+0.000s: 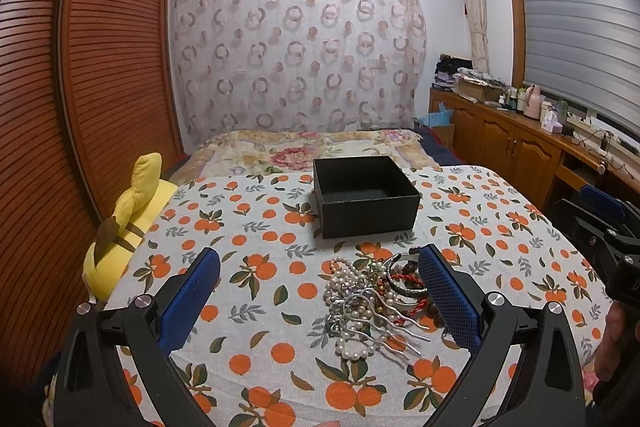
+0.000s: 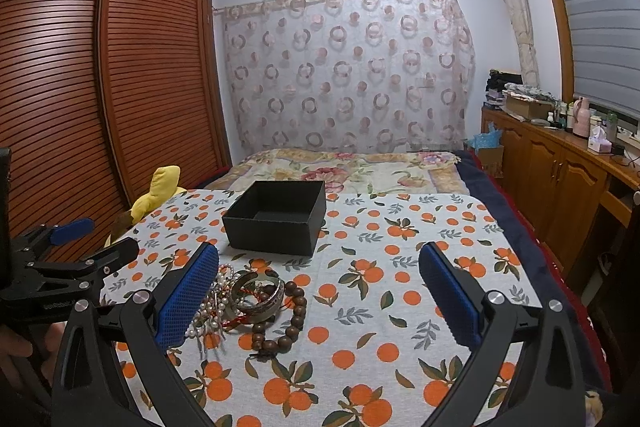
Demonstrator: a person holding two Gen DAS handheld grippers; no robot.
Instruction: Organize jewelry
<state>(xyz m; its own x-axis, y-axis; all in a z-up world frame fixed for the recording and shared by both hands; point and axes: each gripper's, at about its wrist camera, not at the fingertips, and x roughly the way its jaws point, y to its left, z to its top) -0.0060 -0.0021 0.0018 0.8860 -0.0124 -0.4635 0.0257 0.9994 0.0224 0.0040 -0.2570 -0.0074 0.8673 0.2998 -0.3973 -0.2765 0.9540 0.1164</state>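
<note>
A tangled pile of jewelry (image 1: 372, 303) lies on the orange-print cloth (image 1: 272, 255): pearl strands, silver hairpins, bangles and red cord. In the right wrist view the jewelry pile (image 2: 248, 303) also shows a brown wooden bead bracelet (image 2: 290, 319). Behind it stands an open, empty black box (image 1: 364, 197), also the black box (image 2: 276, 217). My left gripper (image 1: 320, 299) is open, hovering above the cloth with the pile by its right finger. My right gripper (image 2: 320, 299) is open too, the pile lying by its left finger. Neither holds anything.
A yellow plush toy (image 1: 120, 231) lies at the cloth's left edge beside a slatted wooden wardrobe (image 1: 100, 67). A floral bedspread (image 1: 304, 147) lies beyond the box. Wooden cabinets (image 2: 560, 171) with bottles run along the right wall. The other gripper (image 2: 52, 267) shows at left.
</note>
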